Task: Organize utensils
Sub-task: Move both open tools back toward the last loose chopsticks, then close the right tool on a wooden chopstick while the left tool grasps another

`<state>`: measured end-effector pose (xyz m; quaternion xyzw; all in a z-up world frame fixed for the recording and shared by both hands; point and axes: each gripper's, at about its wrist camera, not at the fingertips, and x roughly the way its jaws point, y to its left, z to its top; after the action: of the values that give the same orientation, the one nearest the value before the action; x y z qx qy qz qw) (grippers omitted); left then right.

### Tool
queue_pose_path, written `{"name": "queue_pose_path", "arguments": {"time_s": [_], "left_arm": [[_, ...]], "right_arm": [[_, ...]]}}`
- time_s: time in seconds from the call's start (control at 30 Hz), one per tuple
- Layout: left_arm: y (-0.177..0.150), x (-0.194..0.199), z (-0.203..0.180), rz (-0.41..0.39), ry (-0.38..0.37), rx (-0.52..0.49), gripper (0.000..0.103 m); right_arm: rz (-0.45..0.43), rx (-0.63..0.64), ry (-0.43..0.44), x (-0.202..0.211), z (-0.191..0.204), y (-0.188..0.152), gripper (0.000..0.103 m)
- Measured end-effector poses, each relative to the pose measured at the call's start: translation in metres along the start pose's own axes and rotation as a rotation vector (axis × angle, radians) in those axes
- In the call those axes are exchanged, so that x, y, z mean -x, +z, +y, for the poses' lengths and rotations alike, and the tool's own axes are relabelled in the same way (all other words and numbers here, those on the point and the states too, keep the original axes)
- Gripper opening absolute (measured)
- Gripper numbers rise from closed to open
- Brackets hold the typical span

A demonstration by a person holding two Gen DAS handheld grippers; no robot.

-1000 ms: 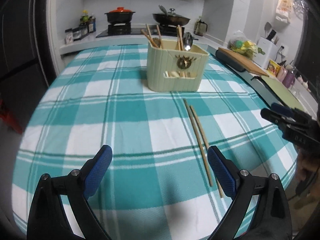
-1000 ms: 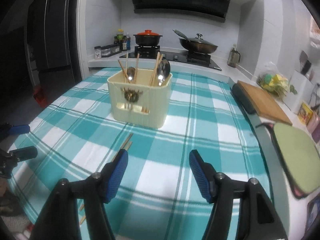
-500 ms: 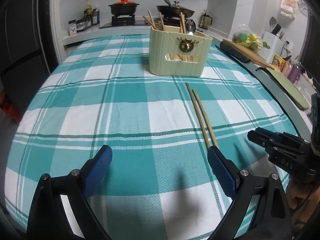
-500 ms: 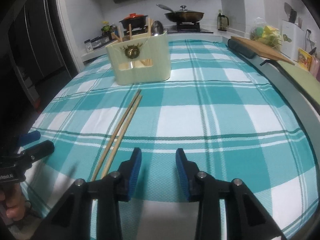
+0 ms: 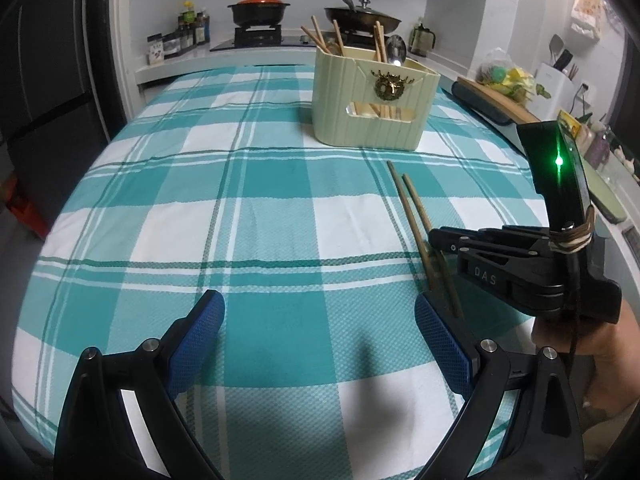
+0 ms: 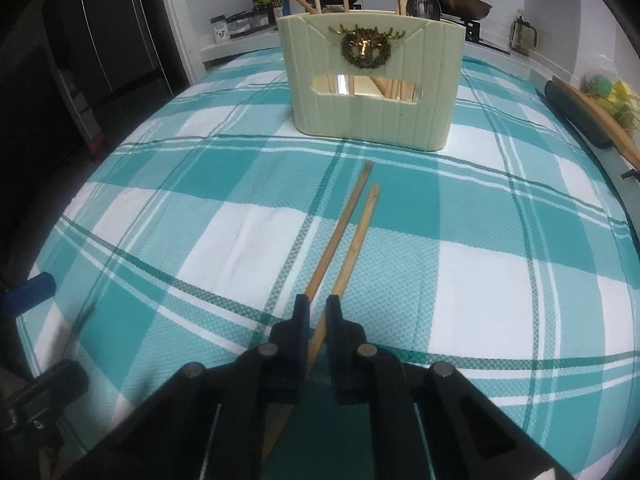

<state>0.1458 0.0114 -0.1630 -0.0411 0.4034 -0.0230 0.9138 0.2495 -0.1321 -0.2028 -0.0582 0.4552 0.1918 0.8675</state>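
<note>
The only writing I could read was "DAS", moulded in raised letters on the side of the right gripper (image 5: 434,242).

Going from left to right of the cream utensil holder (image 6: 374,80): the left gripper (image 5: 320,340) hung low over the teal-and-white checked tablecloth (image 5: 240,208), nearer me than the holder and to its left, its 2 blue-padded fingers spread wide with nothing between them. Straight in front of the holder lay 2 chopsticks (image 6: 344,236), plain brown wood, slim, side by side and nearly parallel, their far ends just short of the holder's front wall. The right gripper had its jaws clenched on the near ends of both chopsticks, with the sticks running out from between the pads toward the holder.

The holder itself was ribbed, with 1 gold wreath emblem (image 6: 365,50) on its front and a window slot below it. Several more chopsticks and 1 metal spoon (image 5: 396,50) stood inside. Behind the holder, 2 pots sat on the stove.
</note>
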Motion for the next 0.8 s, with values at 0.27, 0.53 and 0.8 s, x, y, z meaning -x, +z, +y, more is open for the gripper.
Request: {"name": "queue_pose_path", "arguments": {"time_s": [0.27, 0.53, 0.8], "left_arm": [[0.033, -0.03, -0.026, 0.083, -0.147, -0.058, 0.096], [0.072, -0.104, -0.076, 0.159, -0.064, -0.211, 0.082], [0.062, -0.117, -0.084, 0.162, 0.039, -0.231, 0.016]], "right_arm": [[-0.01, -0.034, -0.157, 0.016, -0.028, -0.016, 0.007], [-0.023, -0.076, -0.221, 0.033, -0.055, -0.036, 0.007], [-0.045, -0.138, -0.198, 0.045, -0.069, -0.05, 0.008]]}}
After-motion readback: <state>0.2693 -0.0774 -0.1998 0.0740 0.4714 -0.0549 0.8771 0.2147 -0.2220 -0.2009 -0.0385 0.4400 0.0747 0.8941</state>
